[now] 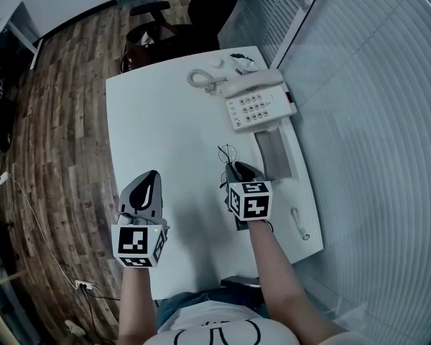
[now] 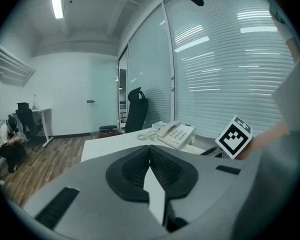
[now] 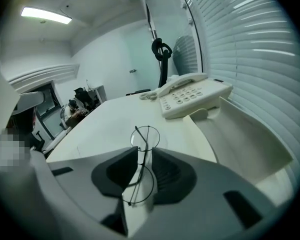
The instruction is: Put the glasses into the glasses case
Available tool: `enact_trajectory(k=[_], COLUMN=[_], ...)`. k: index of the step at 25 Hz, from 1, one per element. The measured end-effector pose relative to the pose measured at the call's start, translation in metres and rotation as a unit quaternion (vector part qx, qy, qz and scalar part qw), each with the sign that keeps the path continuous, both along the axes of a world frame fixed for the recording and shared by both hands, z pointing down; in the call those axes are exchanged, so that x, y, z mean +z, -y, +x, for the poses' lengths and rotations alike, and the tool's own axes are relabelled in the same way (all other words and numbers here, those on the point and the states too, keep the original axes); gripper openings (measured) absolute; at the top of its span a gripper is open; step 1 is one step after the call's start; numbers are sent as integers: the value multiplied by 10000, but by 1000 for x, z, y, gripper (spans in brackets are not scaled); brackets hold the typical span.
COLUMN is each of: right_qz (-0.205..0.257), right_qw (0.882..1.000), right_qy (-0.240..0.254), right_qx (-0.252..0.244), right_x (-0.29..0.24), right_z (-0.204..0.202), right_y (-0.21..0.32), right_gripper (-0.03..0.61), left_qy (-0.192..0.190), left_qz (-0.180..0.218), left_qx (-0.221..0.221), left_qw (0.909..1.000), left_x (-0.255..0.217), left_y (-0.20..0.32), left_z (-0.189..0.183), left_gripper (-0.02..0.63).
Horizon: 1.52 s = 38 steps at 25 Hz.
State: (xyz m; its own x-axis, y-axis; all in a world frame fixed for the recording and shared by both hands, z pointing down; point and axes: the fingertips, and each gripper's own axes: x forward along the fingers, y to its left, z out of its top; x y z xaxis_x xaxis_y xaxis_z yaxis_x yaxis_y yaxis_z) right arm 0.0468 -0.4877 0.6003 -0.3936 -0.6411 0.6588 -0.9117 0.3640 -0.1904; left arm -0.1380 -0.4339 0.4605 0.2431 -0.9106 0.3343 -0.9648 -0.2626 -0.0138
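You are working in an office. Evidence noted: a white desk (image 1: 165, 135) carries a corded desk telephone (image 1: 258, 103) with a coiled cord (image 1: 201, 80). A black swivel chair (image 1: 201, 13) stands at the desk's far end. A glazed partition with slatted blinds (image 1: 373, 121) runs along your right. The flooring (image 1: 65, 135) is wood plank, and a cable (image 1: 36, 214) trails across it on your left. A ceiling strip light (image 2: 56, 4) is lit overhead. The left gripper view records a second white desk (image 2: 40, 115) by the far wall, with a person (image 2: 10, 134) seated near it.
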Motion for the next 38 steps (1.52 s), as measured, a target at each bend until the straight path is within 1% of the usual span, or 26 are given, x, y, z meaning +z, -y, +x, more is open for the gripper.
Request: enact_trajectory(k=[2, 4, 6, 9, 11, 18, 24, 27, 30, 34, 38], right_qz=[-31, -23, -25, -7, 109, 791, 1059, 1030, 943, 596, 229], right_qw=[9999, 9998, 9996, 9995, 9995, 9964, 9937, 9936, 9938, 9960, 9947], right_qy=[-97, -190, -235, -238, -232, -270, -332, -353, -448, -602, -1000], right_qx=[-35, -86, -162, -220, -209, -115, 131, 312, 375, 280, 117], right_x=[4, 6, 7, 4, -7, -65, -89, -89, -84, -67, -46], right_z=[-1, -2, -4, -4, -1, 16, 50, 75, 96, 111, 117], right_y=[1, 2, 1, 0, -2, -9, -8, 3, 17, 33, 44], right_gripper=[86, 61, 22, 17, 15, 15, 15, 15, 15, 15, 15], left_qy=[1, 0, 15, 33, 22, -46, -21, 44, 114, 187, 239], left_qz=[-15, -18, -21, -12, 17, 180, 213, 205, 192, 118, 59], left_qx=[-30, -49, -54, -34, -27, -4, 101, 150, 173, 209, 250], left_qw=[10000, 10000, 10000, 10000, 10000, 9998, 9997, 9997, 9996, 9995, 9994], left_x=[2, 2, 3, 3, 1, -11, -16, -16, -16, -10, -7], left_y=[2, 2, 2, 0, -3, -13, -24, -26, -26, -23, -17], left_z=[-2, -4, -5, -4, -4, -1, 8, 13, 16, 22, 27], left_gripper=[17, 17, 15, 17, 17, 15, 15, 16, 17, 16, 16])
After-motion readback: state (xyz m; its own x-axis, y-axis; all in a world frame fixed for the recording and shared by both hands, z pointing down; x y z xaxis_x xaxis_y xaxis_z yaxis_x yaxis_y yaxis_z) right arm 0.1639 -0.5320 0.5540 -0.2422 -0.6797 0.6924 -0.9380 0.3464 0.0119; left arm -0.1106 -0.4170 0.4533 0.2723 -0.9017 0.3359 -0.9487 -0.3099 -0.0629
